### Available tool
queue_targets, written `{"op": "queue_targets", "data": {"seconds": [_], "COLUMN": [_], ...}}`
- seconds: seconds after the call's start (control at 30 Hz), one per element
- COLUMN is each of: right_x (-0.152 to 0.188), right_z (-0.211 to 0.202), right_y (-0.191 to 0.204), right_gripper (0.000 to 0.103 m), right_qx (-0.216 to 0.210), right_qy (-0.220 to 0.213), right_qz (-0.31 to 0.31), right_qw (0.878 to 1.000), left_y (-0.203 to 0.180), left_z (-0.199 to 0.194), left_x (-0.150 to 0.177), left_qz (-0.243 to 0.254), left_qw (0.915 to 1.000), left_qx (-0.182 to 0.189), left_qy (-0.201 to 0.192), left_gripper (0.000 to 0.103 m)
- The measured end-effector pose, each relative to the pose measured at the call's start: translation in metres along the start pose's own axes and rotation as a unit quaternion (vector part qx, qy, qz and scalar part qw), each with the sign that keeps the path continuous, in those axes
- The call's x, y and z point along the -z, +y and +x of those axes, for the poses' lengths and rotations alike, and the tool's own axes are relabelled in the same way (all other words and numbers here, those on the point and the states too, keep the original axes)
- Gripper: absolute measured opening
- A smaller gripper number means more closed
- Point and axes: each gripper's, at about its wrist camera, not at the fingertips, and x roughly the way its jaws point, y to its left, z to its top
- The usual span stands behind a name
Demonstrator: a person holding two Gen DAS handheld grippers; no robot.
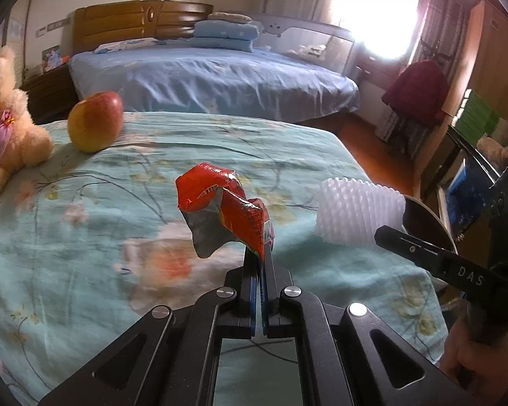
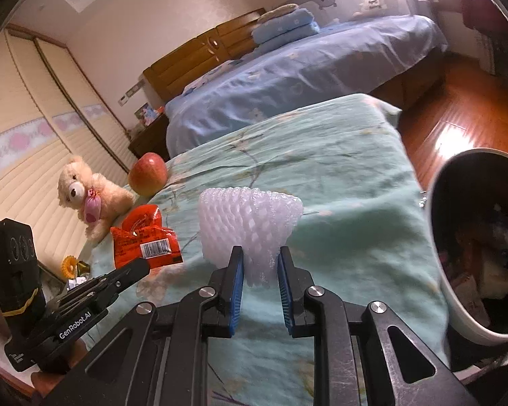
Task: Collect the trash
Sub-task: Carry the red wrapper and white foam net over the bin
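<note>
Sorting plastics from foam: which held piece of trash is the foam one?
The white foam net in the right gripper; the left gripper pinches a crumpled red wrapper.

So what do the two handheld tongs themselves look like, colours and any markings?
Both are matte black linkage frames with round silver pivot bolts and ribbed blue pads on the finger insides. The left tongs carry white "GenRobot.AI" lettering on the side, seen from the right wrist camera. The right tongs show white "DAS" letters from the left wrist camera. No sleeves are visible.
</note>
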Motion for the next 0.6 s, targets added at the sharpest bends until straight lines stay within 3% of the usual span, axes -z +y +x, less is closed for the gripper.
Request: {"op": "queue_targets", "data": {"seconds": [0.6], "right_x": [0.009], "right_z": [-0.043], "right_y": [-0.027], "right_gripper": [0.019], "right_qx": [0.020], "right_qy": [-0.030], "right_qz": [0.013], "right_qw": [0.999], "left_y": [-0.050], "left_z": [0.000], "left_x": [0.008], "left_qz": [0.044], "left_qw": [0.9989], "left_qx": [0.011], "left_qy": [0.009], "left_gripper": [0.000]}}
